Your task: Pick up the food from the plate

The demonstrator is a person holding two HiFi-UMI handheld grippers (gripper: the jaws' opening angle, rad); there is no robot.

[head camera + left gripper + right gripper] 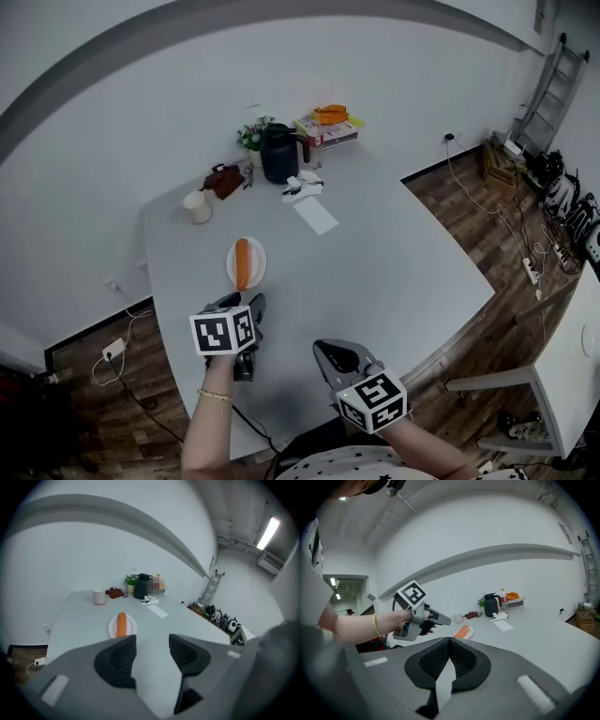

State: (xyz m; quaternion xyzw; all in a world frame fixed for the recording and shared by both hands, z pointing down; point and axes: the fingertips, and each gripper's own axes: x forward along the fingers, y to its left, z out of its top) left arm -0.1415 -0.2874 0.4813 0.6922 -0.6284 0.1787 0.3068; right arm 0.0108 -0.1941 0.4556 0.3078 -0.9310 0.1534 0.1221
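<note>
An orange sausage-like piece of food (pixel 243 263) lies lengthwise on a small white plate (pixel 258 264) near the left side of the grey table (pixel 394 272). My left gripper (pixel 242 304) hovers just short of the plate's near rim and points at it. In the left gripper view the food (pixel 121 623) sits beyond the left gripper (pixel 152 640), whose jaws stand open with nothing between them. My right gripper (pixel 327 350) hangs over the table's near edge, to the right of the plate. In the right gripper view the right gripper (pixel 450 642) has its pads together, empty.
At the table's far end stand a black jug (pixel 278 153), a white cup (pixel 198 207), a brown pouch (pixel 223 180), a potted plant (pixel 252 135) and stacked books (pixel 328 128). A paper sheet (pixel 315 215) lies behind the plate. Wooden floor with cables lies beyond the table's right edge.
</note>
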